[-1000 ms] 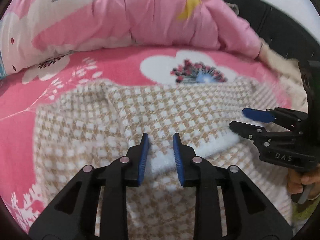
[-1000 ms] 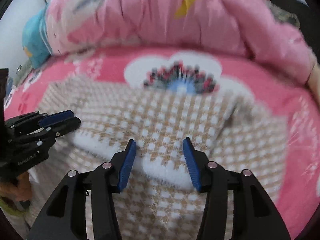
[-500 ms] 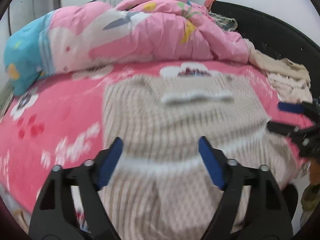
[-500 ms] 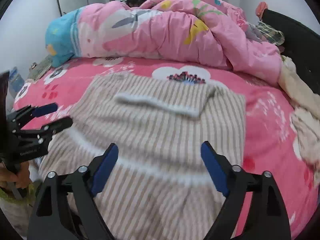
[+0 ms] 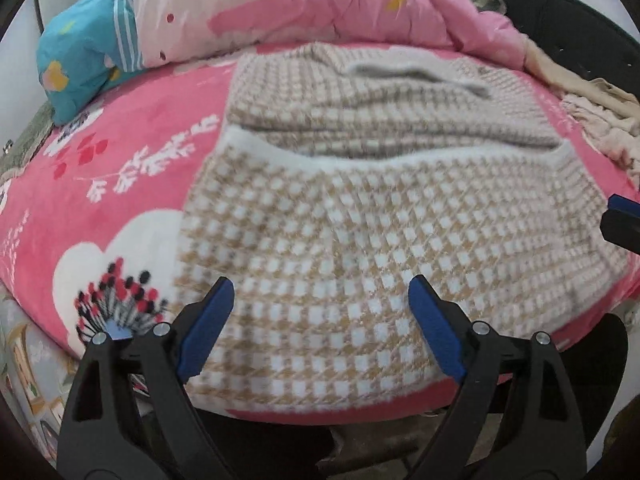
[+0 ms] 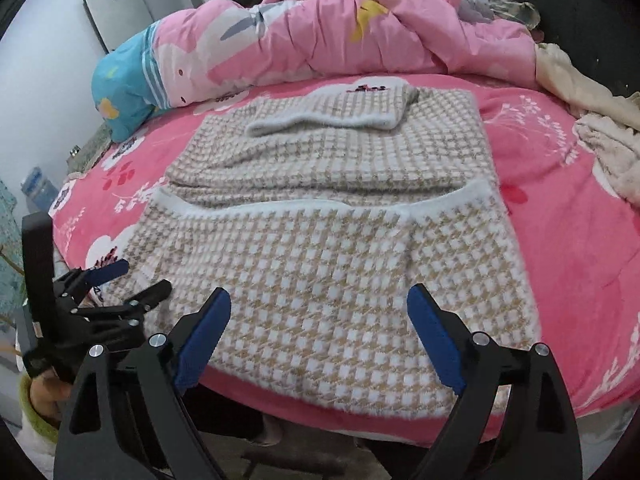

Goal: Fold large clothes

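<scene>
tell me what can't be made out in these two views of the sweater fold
- Left wrist view: the houndstooth sweater is motion-blurred, its weave smeared.
- Left wrist view: the right gripper is cut off by the right edge.
- Both views: the sweater's underside lies hidden against the pink blanket.
- Right wrist view: the quilt hides whatever lies behind it.

A pink floral bed (image 6: 560, 248) carries the folded houndstooth sweater (image 6: 332, 264), a bunched pink quilt (image 6: 360, 36) and cream clothes (image 6: 600, 128)

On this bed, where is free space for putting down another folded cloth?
Bare pink blanket lies right of the checked sweater, before the beige clothes. A narrower strip lies left, below the quilt. The middle and back are crowded.
</scene>
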